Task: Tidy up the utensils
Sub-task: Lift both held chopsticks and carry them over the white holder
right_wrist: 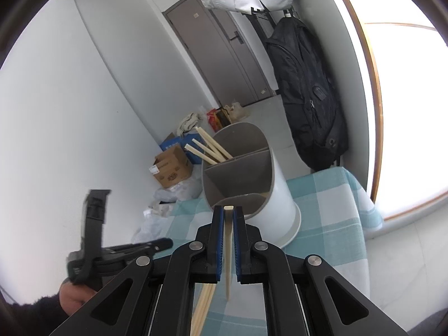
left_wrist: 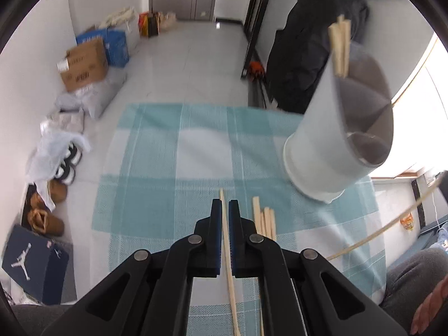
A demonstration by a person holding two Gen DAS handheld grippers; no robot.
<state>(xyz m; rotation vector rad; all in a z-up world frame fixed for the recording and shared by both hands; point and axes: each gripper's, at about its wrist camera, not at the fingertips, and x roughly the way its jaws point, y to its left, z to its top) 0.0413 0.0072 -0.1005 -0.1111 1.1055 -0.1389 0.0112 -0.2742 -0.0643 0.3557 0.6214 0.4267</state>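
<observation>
My left gripper (left_wrist: 225, 203) is shut on a pale wooden chopstick (left_wrist: 228, 266) that runs lengthwise between its blue pads, above the checked teal cloth (left_wrist: 173, 162). Several loose chopsticks (left_wrist: 264, 221) lie on the cloth just to its right. A white utensil holder (left_wrist: 316, 151) with grey dividers stands at the right; a few chopsticks (left_wrist: 340, 47) lean in its far compartment. In the right wrist view, my right gripper (right_wrist: 228, 210) is shut on another chopstick (right_wrist: 228, 252). Its tip sits close to the near rim of the holder (right_wrist: 277, 190), where chopsticks (right_wrist: 210, 148) stand in the back-left compartment.
A person's hand (right_wrist: 72, 294) holds the left tool at lower left. A black backpack (right_wrist: 308, 98) hangs behind the table. Cardboard boxes (left_wrist: 84, 64), bags and shoes (left_wrist: 67, 162) line the floor at left. A grey-clad knee (left_wrist: 414, 274) sits by the cloth's right edge.
</observation>
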